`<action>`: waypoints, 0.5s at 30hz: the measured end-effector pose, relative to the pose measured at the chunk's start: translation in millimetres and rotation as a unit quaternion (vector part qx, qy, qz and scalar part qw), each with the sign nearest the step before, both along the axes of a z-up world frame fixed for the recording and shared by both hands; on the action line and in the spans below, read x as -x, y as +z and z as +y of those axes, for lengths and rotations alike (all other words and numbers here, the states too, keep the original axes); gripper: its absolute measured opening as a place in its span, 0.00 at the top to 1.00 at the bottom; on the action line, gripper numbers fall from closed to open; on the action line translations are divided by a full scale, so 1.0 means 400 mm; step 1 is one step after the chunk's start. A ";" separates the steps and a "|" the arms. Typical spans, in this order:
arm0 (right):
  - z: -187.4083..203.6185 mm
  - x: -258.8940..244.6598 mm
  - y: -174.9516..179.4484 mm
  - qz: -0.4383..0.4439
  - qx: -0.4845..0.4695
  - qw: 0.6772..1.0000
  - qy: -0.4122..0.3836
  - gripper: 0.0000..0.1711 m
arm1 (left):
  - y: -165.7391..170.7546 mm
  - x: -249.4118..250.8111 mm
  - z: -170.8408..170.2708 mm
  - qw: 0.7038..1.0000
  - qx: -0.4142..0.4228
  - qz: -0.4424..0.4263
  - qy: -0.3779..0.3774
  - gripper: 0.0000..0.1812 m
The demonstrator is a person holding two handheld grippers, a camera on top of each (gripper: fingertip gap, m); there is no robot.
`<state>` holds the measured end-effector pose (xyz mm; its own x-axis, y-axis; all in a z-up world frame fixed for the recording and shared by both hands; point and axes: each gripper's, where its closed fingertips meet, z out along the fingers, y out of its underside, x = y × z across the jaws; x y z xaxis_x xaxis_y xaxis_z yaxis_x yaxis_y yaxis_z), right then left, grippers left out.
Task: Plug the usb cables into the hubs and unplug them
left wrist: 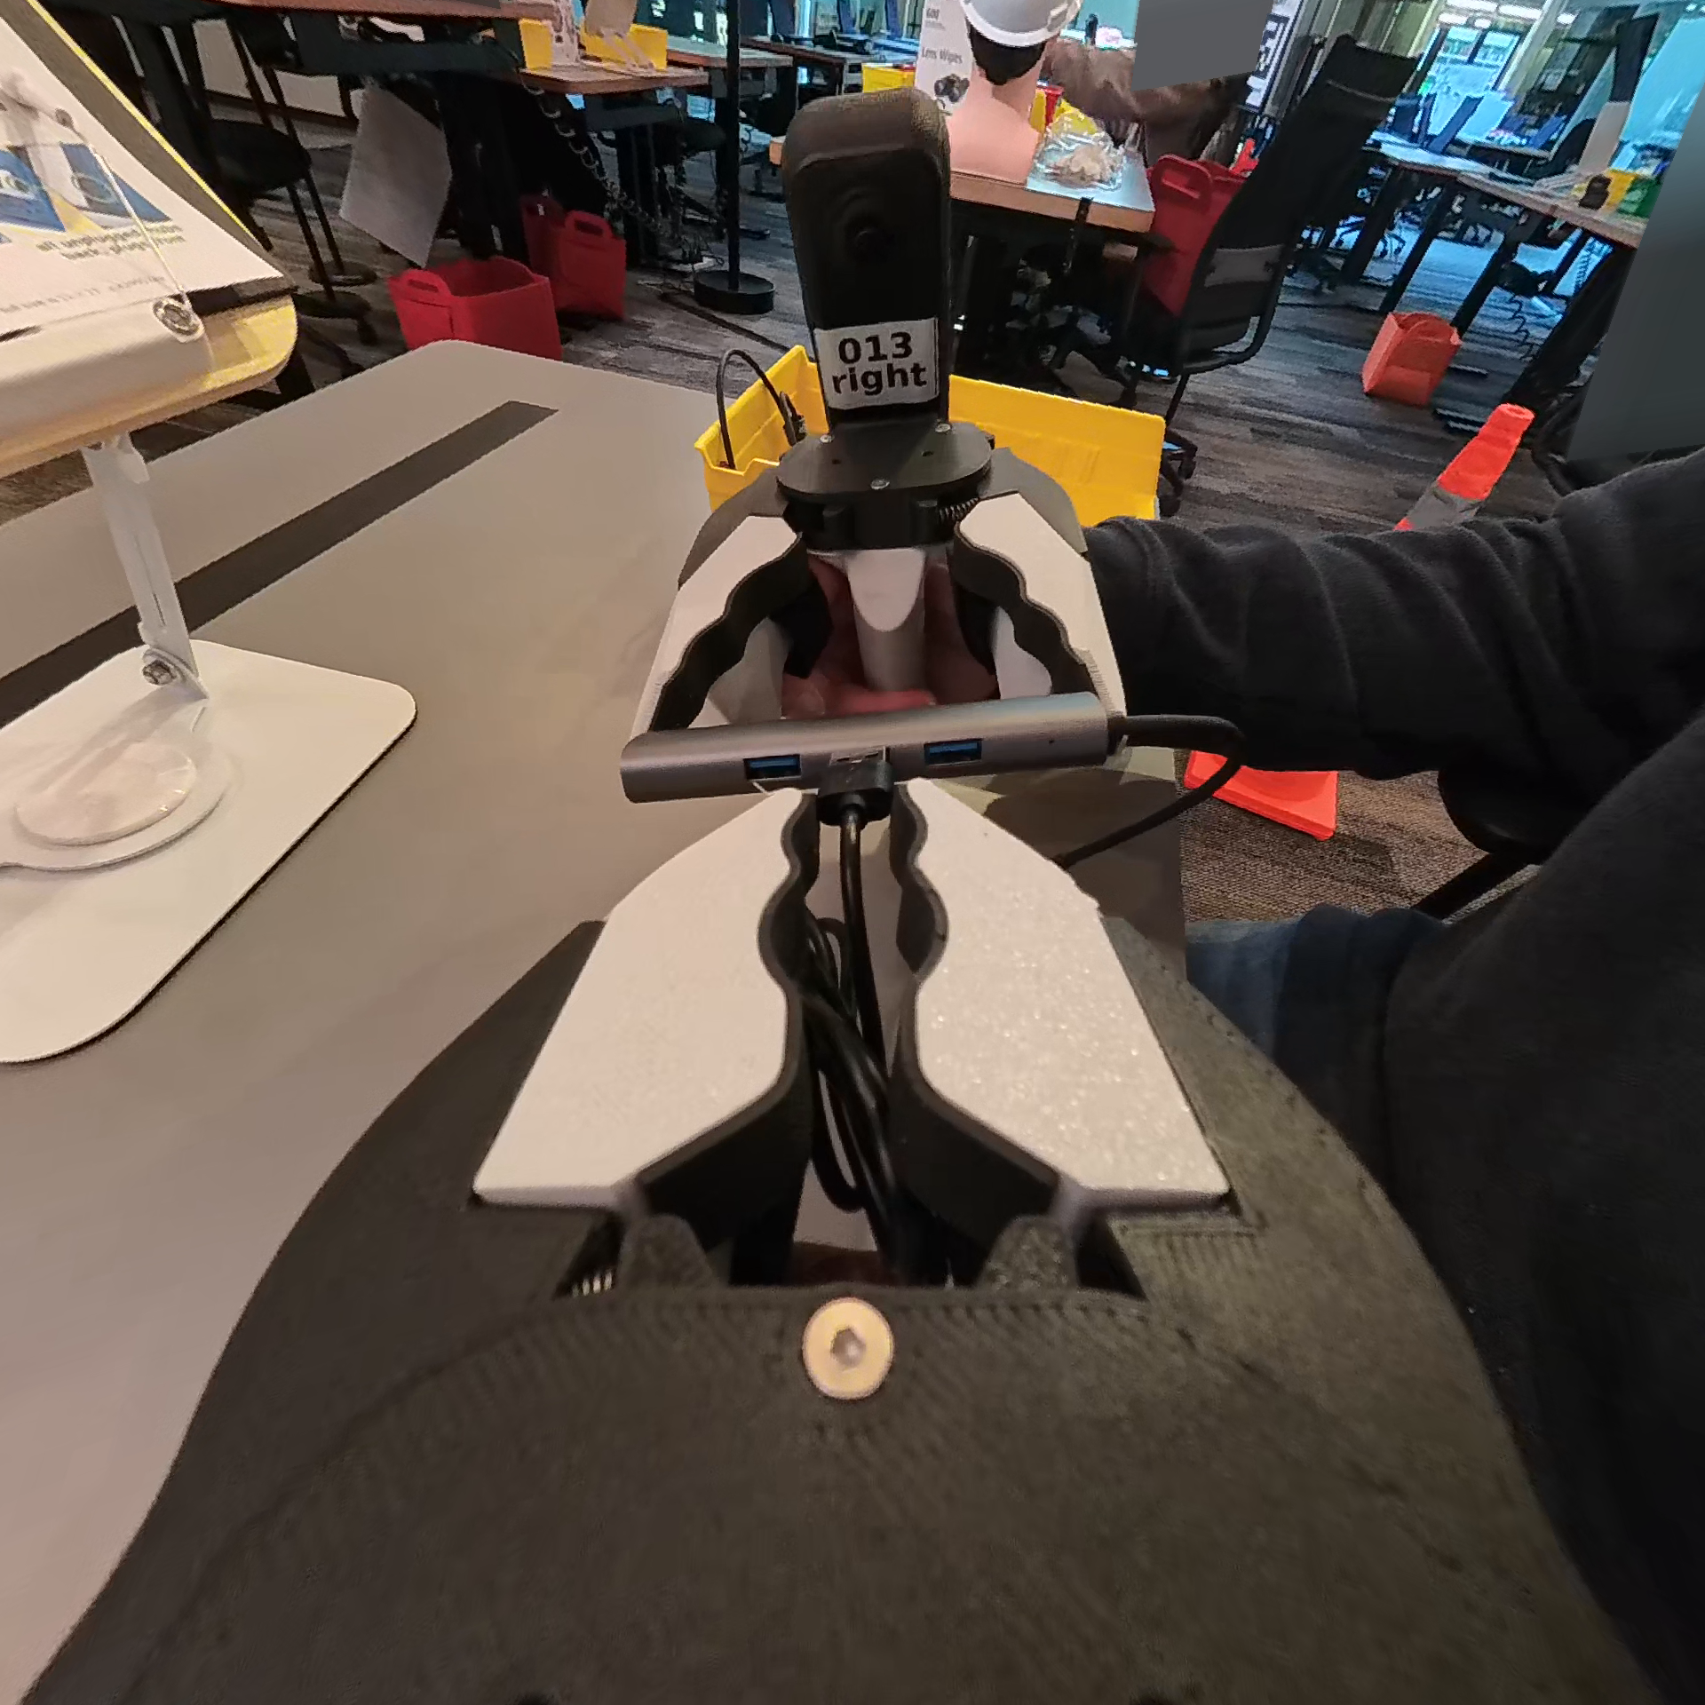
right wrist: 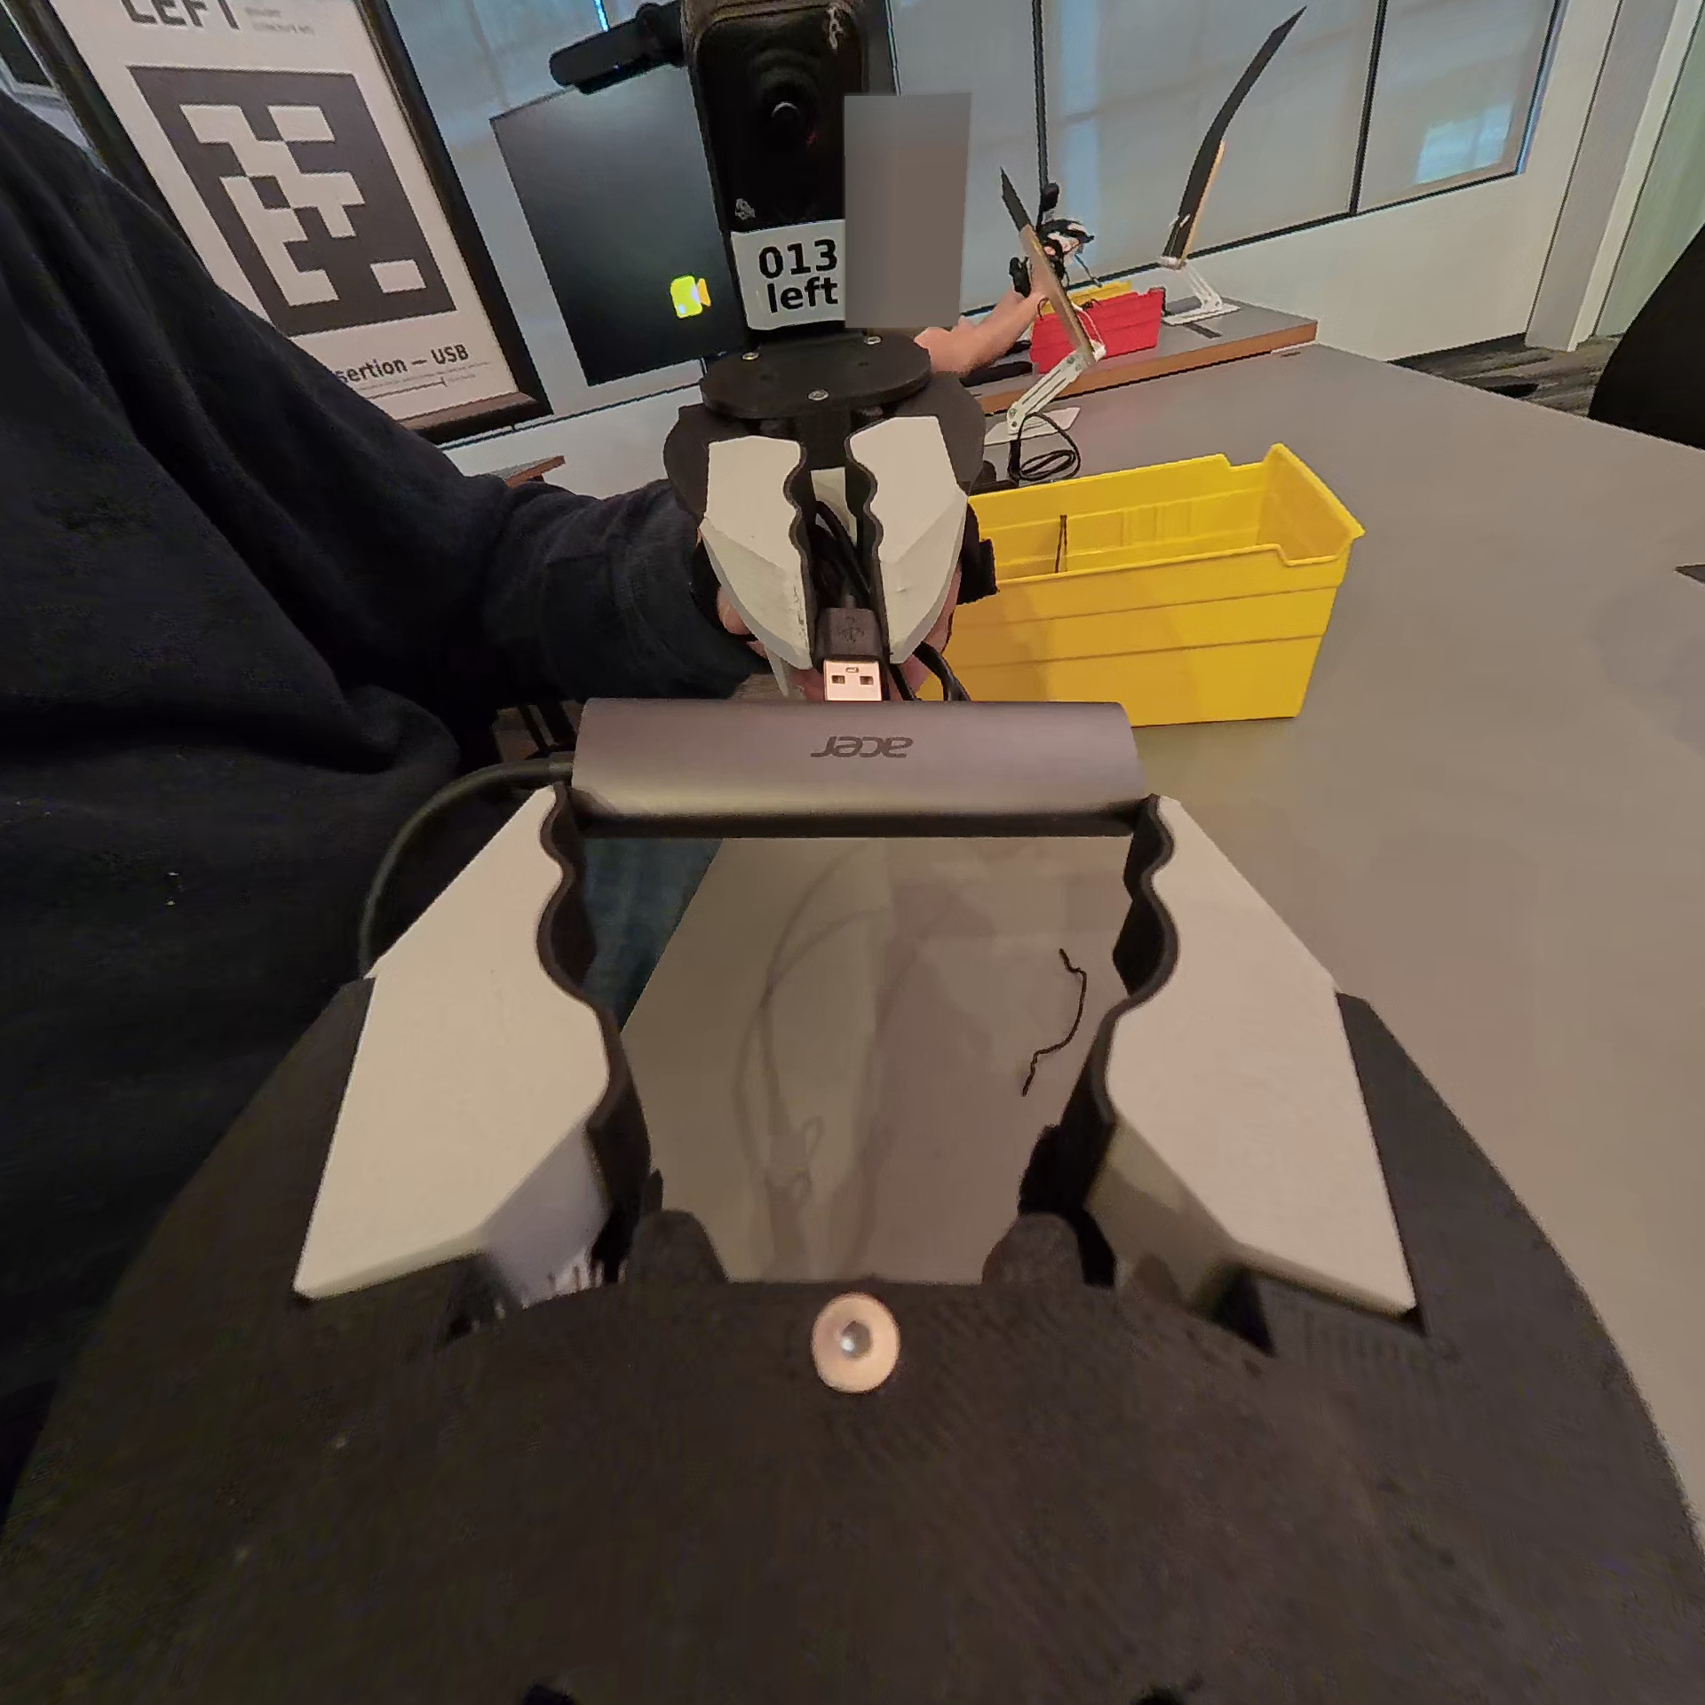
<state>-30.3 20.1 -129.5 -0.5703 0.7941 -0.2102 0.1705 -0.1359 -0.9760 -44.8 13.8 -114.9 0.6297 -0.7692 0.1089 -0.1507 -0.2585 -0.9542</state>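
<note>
The left hand-held gripper (left wrist: pixel 853 812) is almost closed: its two white, grainy fingers with wavy black inner edges pinch the black plug of a USB cable (left wrist: pixel 858 784). The thin, round black cable runs back between the fingers toward the gripper body in loose loops. In the right wrist view the metal tip of the plug (right wrist: pixel 853 685) is bare and sits just at the far edge of the hub; in the left wrist view it meets the middle port. How deep it is inserted, I cannot tell.

The right hand-held gripper (right wrist: pixel 853 812) is wide open, yet it holds the hub (right wrist: pixel 853 761) by its two short ends, one between each fingertip. The hub is a slim grey metal bar with rounded edges, and it lies crosswise. On its front side two blue ports (left wrist: pixel 773 766) show, one on each side of the plug. Its own black cord (left wrist: pixel 1172 738) leaves from the end nearest the person's dark sleeve (left wrist: pixel 1384 646). Both grippers are held above the near edge of the smooth grey counter (right wrist: pixel 1384 830).

Farther on the counter, behind the left gripper, stands a yellow plastic bin (right wrist: pixel 1153 609) with ribbed walls and an inner divider; what it holds I cannot see. Toward the left side of the counter stands a white flat stand base (left wrist: pixel 184 830).
</note>
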 end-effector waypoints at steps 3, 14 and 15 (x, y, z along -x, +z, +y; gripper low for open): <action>-0.001 0.000 0.002 0.001 0.004 1.000 0.001 0.33 | 0.001 0.000 -0.001 1.000 0.001 -0.004 -0.001 0.92; -0.008 -0.001 0.003 0.002 0.006 1.000 0.007 0.33 | 0.000 -0.007 -0.004 1.000 0.002 -0.004 -0.005 0.92; -0.007 -0.001 0.002 0.000 0.003 1.000 0.006 0.33 | -0.003 -0.007 -0.004 1.000 0.002 0.000 -0.005 0.92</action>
<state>-30.0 17.2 -128.8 -0.5804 0.7853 -0.2155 0.1722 -0.1403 -0.9750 -42.1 12.1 -116.0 0.6214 -0.7755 0.1118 -0.1544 -0.2611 -0.9529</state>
